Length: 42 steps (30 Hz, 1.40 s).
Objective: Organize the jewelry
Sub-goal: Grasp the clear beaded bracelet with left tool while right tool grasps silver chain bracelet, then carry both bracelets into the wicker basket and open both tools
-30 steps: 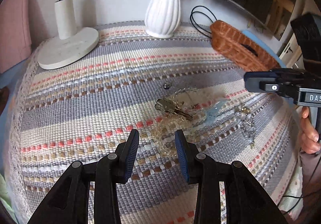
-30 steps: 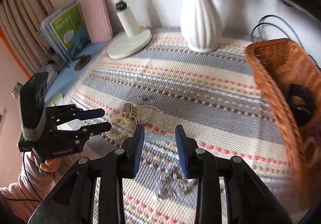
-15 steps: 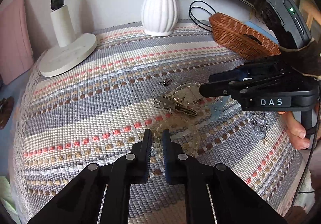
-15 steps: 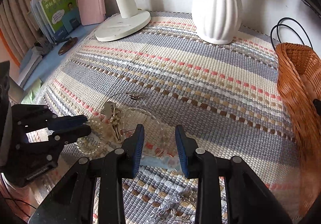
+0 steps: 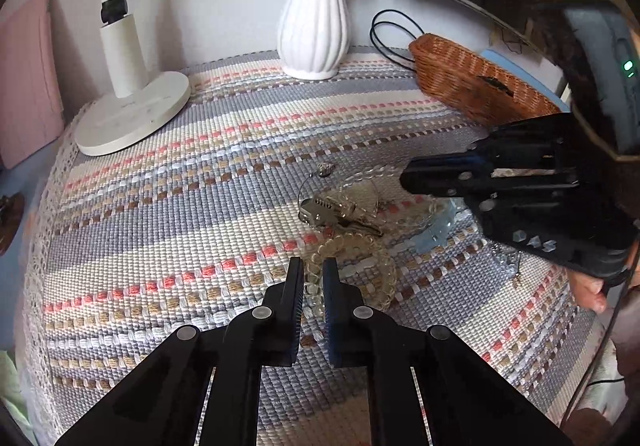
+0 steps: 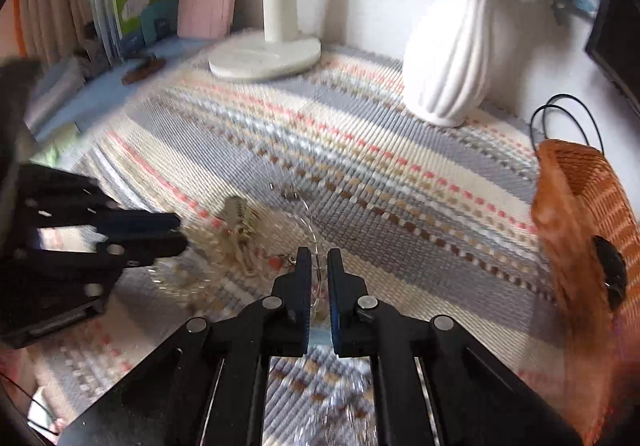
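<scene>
A tangle of jewelry lies mid-mat: a pale yellow bead bracelet point(image 5: 360, 266), a clear bead bracelet point(image 5: 368, 176), a silver hair clip point(image 5: 332, 208) and a light blue piece point(image 5: 438, 230). My left gripper point(image 5: 312, 278) is shut on the yellow bead bracelet at its near edge. My right gripper point(image 6: 319, 266) is closed on the clear bead bracelet point(image 6: 308, 218); it also shows in the left wrist view point(image 5: 408, 178). The left gripper shows at the left in the right wrist view point(image 6: 176, 234). A wicker basket point(image 5: 476, 86) stands at the far right.
A striped woven mat point(image 5: 200, 186) covers the table. A white lamp base point(image 5: 132, 114) stands at back left, a white vase point(image 5: 316, 18) at back centre. Black cord loops point(image 5: 388, 34) lie behind the basket. Books point(image 6: 140, 6) stand beyond the mat's left edge.
Both grippers closed: the left on the yellow bead bracelet, the right, after moving in over the pile, on the clear bead bracelet.
</scene>
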Tool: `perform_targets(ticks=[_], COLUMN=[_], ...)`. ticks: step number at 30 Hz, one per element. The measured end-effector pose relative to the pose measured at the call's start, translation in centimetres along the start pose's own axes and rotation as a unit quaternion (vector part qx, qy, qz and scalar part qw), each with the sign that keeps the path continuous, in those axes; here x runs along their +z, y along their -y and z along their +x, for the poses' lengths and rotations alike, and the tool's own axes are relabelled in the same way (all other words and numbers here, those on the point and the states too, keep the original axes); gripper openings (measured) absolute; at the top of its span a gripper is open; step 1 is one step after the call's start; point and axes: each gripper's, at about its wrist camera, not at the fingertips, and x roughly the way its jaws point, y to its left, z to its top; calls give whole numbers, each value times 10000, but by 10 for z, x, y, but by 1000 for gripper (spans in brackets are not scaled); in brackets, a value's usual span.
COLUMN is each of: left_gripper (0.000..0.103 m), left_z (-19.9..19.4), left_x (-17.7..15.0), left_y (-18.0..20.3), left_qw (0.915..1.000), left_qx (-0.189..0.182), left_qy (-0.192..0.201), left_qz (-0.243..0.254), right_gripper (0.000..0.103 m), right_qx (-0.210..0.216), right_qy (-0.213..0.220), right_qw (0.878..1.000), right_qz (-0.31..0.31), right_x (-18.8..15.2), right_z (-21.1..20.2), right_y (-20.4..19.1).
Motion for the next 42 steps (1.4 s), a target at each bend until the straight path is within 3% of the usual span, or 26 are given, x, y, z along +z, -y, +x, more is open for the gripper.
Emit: perform_targets(ticks=[9, 16, 17, 19, 21, 24, 28, 30, 31, 36, 42], left_gripper=[9, 10, 10, 10, 10, 10, 10, 10, 10, 10, 10], left_z=[-38, -54, -53, -50, -44, -39, -42, -47, -49, -54, -55], left_x=[6, 20, 21, 21, 20, 18, 20, 23, 24, 35, 89], left_y=[4, 21, 24, 29, 35, 40, 43, 43, 43, 49, 79], left_qw=[9976, 9970, 9969, 9964, 9967, 9966, 9965, 9960, 9959, 9955, 9939], left_qx=[-597, -655, -675, -766, -764, -800, -814, -855, -853, -869, -855], left_qy=[319, 404, 394, 351, 274, 179, 188, 264, 294, 373, 577], left_qz=[-161, -36, -39, -56, -32, -15, -5, -18, -14, 57, 385], right_gripper=[9, 9, 9, 9, 9, 9, 9, 9, 9, 9, 9], right_qx=[309, 944, 785, 40, 77, 218, 1049, 1884, 2012, 1819, 818], right_qy=[671, 1008, 989, 607, 82, -4, 457, 856, 1005, 1235, 1749], right_qw=[9962, 9850, 9874, 9954, 9968, 9955, 9859, 9672, 9624, 9618, 9612], right_qz=[468, 1032, 954, 735, 788, 926, 1219, 1473, 1524, 1630, 1971], right_x=[4, -7, -9, -15, -27, -39, -34, -32, -33, -40, -48], right_z=[-89, -133, -133, -114, -86, -75, -101, -124, -133, -157, -206], right_y=[25, 51, 49, 44, 44, 47, 58, 68, 73, 87, 143])
